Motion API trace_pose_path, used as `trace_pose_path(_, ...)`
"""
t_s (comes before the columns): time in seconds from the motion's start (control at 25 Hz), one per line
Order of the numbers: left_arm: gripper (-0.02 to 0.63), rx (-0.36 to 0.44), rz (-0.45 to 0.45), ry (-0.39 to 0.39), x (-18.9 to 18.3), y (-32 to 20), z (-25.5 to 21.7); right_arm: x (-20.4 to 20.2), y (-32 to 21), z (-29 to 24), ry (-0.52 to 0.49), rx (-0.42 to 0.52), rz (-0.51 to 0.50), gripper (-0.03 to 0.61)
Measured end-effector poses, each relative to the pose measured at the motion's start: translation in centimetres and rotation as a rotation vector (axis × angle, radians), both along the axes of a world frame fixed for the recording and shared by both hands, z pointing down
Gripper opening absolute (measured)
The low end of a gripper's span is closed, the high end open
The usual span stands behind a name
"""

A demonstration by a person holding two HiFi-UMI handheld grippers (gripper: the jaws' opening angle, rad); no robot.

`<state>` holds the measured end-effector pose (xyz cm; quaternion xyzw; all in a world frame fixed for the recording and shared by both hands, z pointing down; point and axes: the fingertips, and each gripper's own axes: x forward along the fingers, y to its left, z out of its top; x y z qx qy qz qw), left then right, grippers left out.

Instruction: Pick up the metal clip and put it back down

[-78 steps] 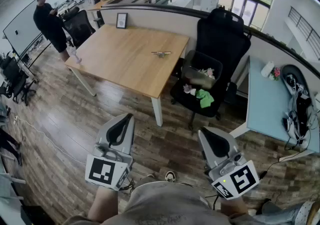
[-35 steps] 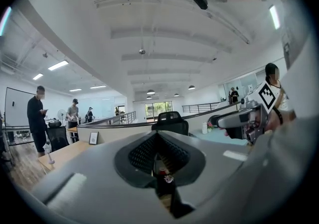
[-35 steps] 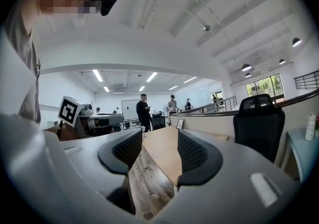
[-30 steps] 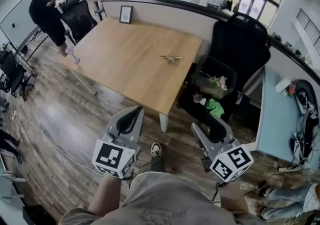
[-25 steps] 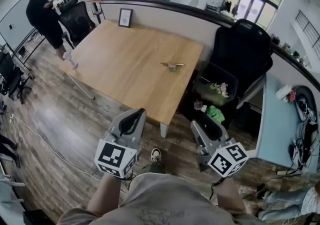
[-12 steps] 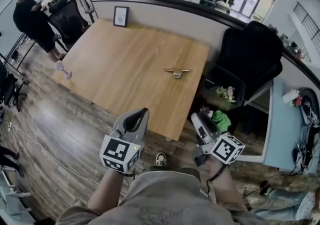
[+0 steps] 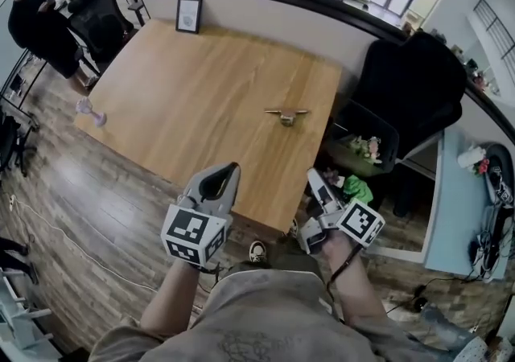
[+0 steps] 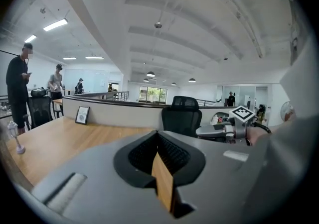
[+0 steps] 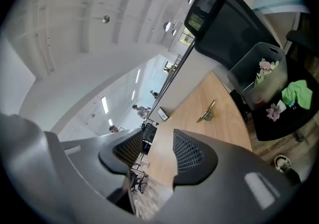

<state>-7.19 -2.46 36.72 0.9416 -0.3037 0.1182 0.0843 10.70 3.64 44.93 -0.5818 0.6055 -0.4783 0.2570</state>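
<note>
since the small, dull-gold metal clip (image 7: pixel 286 116) lies untouched on the light wooden table (image 7: pixel 185 87), out toward the table's right edge and well apart from both tools, you are at the approach, with the pick-up not yet begun. your left gripper (image 7: pixel 231 168) hangs over the near edge of the table with its jaws brought together at the tips. its own view shows only a thin sliver of tabletop between the black ribbed pads, and nothing caught there. your right gripper (image 7: pixel 313 176) sits just off the table's right edge by the near corner, its jaws parted by a moderate gap and empty. its view looks along the tabletop, with the clip (image 9: pixel 206 112) ahead and to the right of the jaw line.

the right gripper looks the natural one for the grab, being on the clip's side with its jaws apart. i judge the next move calls for carrying it forward over the table, tipping it down, and lining the jaws across the clip's narrow body rather than along its wings. the clip lies low and flat, so the pads would need to come right down to the wood. mind the black office chair (image 7: pixel 410 79) and the grey bin (image 7: pixel 362 139) on its seat, just beside the table.
</note>
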Motion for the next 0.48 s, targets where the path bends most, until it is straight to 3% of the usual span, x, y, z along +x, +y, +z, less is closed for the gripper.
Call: trace_pose_path(0.48,0.0,-0.107,-0.088,-0.022,2.3,-6.9,4.3,3.1,-8.5,6.1,-0.121,-0.112,-0.027,0.199)
